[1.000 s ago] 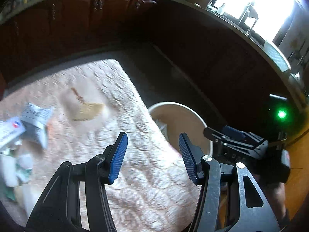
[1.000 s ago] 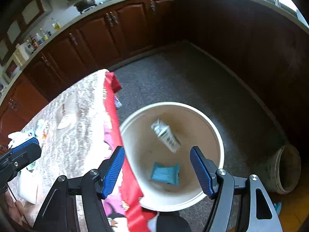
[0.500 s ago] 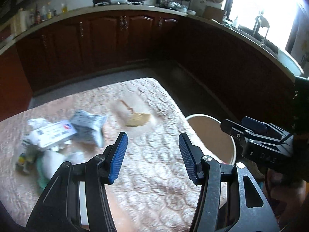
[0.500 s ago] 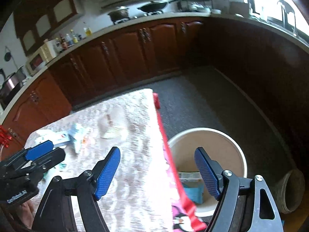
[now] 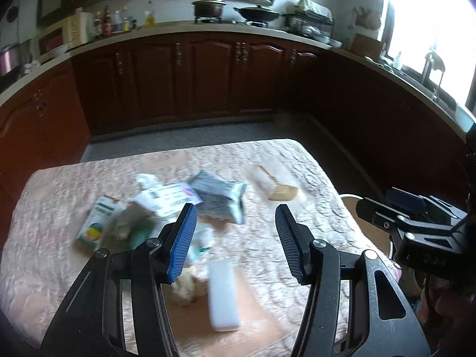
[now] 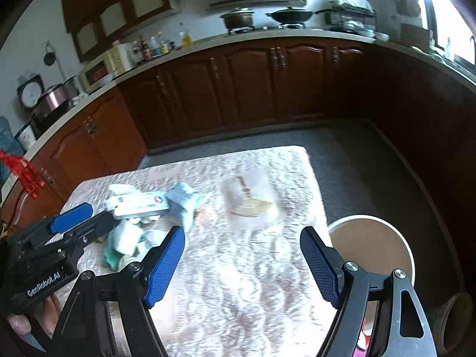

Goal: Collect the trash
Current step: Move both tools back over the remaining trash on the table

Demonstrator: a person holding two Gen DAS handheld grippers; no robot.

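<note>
1. State: my left hand-held gripper (image 5: 235, 238) is spread wide and carries nothing; my right hand-held gripper (image 6: 242, 258) is likewise parted and empty. Both hang above the counter (image 5: 59, 196), touching nothing.
2. Location: the trash pile (image 5: 160, 211) lies just ahead of and below my left fingers, and a white block (image 5: 223, 294) sits between them, nearer to me. The bin (image 6: 372, 250) stands on the floor off the counter's edge, just right of my right hand-held gripper.
3. Risk — the pile is overlapping cartons and soft wrappers; a descent into it could pinch two pieces, one falling loose on the way to the bin.
4. Risk — the frame is blurred; closing at this speed may skid a carton off.
5. Risk — a flat wooden piece (image 6: 253, 205) ahead of my right fingers lies low; the fingertips could snag the quilted cover instead.
</note>
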